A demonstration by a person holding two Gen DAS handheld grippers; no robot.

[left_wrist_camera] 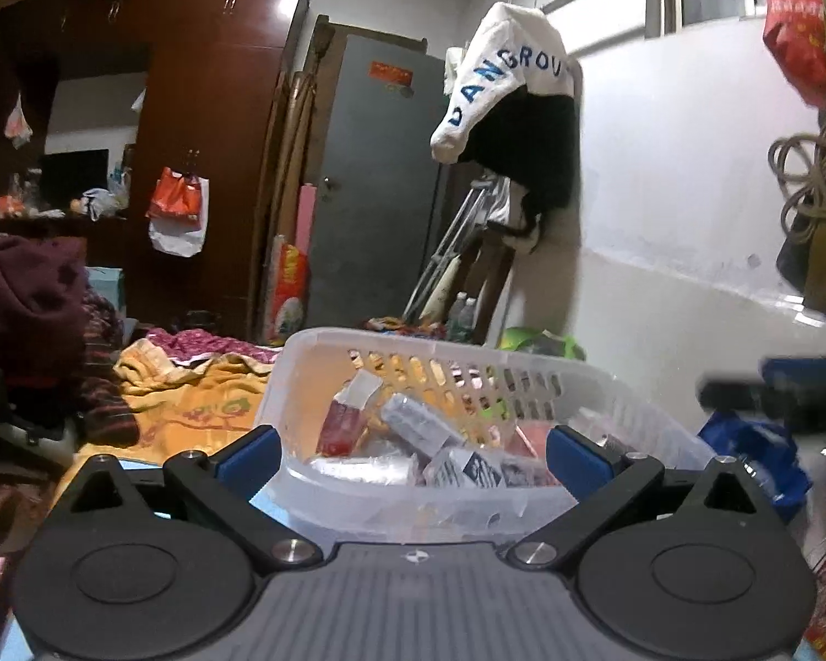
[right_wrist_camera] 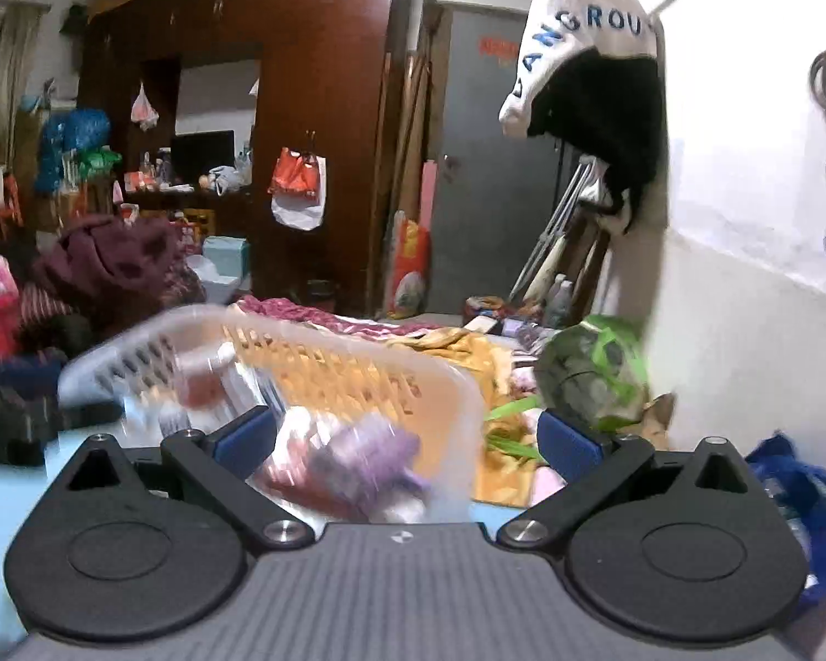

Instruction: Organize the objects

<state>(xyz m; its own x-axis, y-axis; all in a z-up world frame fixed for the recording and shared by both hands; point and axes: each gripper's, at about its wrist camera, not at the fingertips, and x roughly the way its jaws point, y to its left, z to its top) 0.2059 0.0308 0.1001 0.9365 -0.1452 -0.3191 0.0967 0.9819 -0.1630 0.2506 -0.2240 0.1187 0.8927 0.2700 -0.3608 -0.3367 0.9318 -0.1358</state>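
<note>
A clear plastic basket [left_wrist_camera: 468,380] with slotted walls stands right in front of my left gripper [left_wrist_camera: 413,454]. It holds several small boxes and packets, among them a red packet [left_wrist_camera: 342,423] and a grey box [left_wrist_camera: 421,418]. My left gripper is open, its blue pads on either side of the basket's near end. In the right wrist view the same basket [right_wrist_camera: 325,369] is blurred and lies front left of my right gripper [right_wrist_camera: 407,438], which is open and empty, with the basket's right corner between its fingers.
The basket rests on a light blue surface [right_wrist_camera: 5,496]. An orange cloth [left_wrist_camera: 193,402] and piled clothes [left_wrist_camera: 22,297] lie behind. A green bag [right_wrist_camera: 594,369] and a blue bag [right_wrist_camera: 804,496] sit by the white wall [left_wrist_camera: 688,193] at right. A dark wardrobe [left_wrist_camera: 209,110] stands far back.
</note>
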